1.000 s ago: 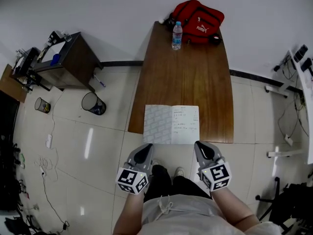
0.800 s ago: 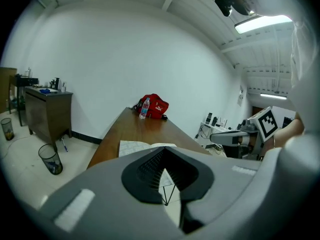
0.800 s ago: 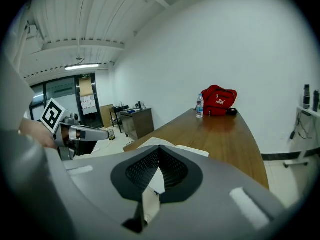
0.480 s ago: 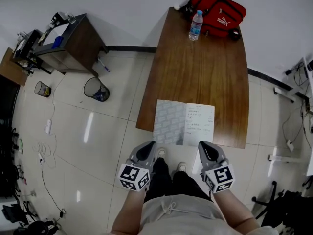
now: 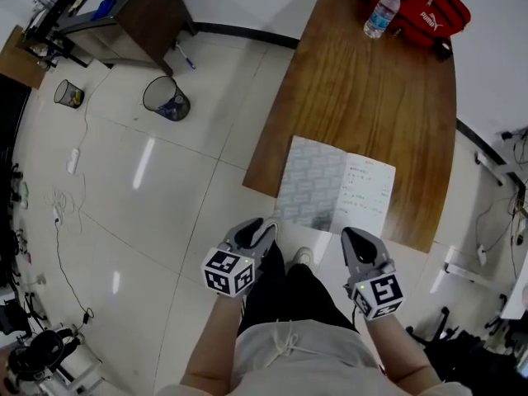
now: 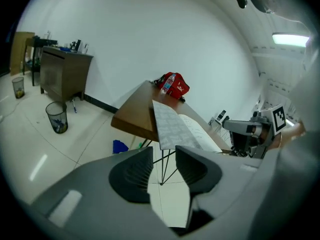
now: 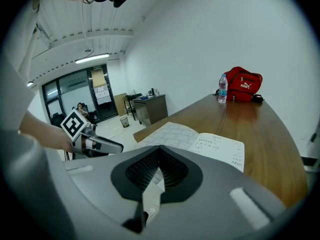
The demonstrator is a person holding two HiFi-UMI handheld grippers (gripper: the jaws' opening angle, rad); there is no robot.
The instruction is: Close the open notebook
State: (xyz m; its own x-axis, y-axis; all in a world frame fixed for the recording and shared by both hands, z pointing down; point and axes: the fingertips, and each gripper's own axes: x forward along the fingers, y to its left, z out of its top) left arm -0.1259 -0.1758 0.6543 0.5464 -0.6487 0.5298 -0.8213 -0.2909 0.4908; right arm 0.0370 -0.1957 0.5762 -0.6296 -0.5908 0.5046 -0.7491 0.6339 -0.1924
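The open notebook (image 5: 334, 190) lies at the near end of the wooden table (image 5: 371, 89), with its near edge sticking out past the table's edge. Its left page is patterned grey and its right page (image 5: 369, 195) is white with handwriting. My left gripper (image 5: 266, 228) hangs short of the notebook's near left corner, and its jaws are opening with nothing between them (image 6: 164, 154). My right gripper (image 5: 355, 236) is below the near right edge, shut and empty (image 7: 160, 149). Neither touches the notebook (image 6: 175, 126) (image 7: 200, 141).
A red bag (image 5: 429, 7) and a water bottle (image 5: 379, 13) stand at the table's far end. On the tiled floor to the left are a black bin (image 5: 165, 97), a smaller bin (image 5: 68, 94) and a dark cabinet (image 5: 124, 7). The person's legs are between the grippers.
The head view has swung, so the table and notebook now sit farther right and tilted. Both grippers have dropped lower, and stay just short of the notebook's near edge.
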